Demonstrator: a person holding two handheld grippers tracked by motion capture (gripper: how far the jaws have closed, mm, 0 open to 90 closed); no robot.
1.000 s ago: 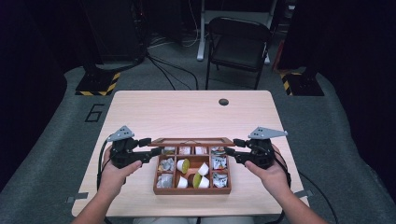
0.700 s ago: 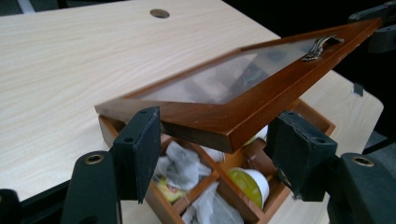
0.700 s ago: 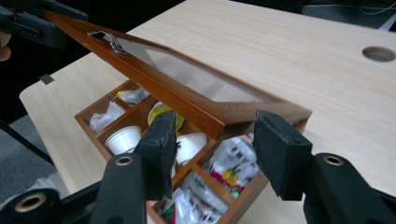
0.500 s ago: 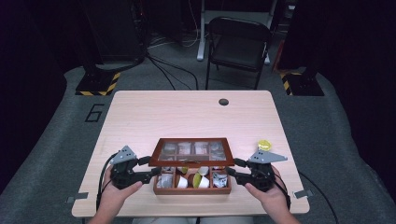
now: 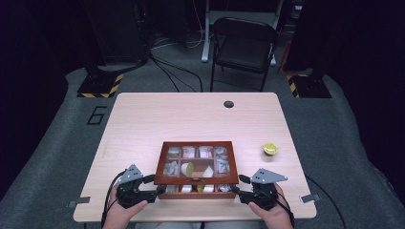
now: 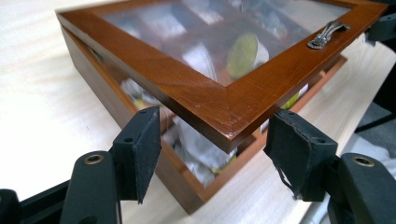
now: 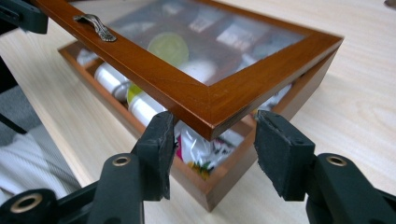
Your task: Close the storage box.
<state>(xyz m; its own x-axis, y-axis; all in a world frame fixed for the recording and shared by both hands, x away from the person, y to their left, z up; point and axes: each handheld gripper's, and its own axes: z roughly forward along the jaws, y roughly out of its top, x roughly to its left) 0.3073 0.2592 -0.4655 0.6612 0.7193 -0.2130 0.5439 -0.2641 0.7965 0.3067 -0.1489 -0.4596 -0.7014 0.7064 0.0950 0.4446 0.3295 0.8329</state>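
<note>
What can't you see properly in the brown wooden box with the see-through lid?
- Packets in the brown wooden box: in the high view too small to name; the half-lowered glass lid covers the back rows.
- Left gripper view: glare and blur on the glass smear the packets.
- Left gripper and right gripper: whether the pads press the lid's corners is unclear.

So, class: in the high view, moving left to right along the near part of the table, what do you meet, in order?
Left gripper → wooden box with its glass lid partly raised → right gripper → small yellow-green cup, standing apart on the table.
</note>
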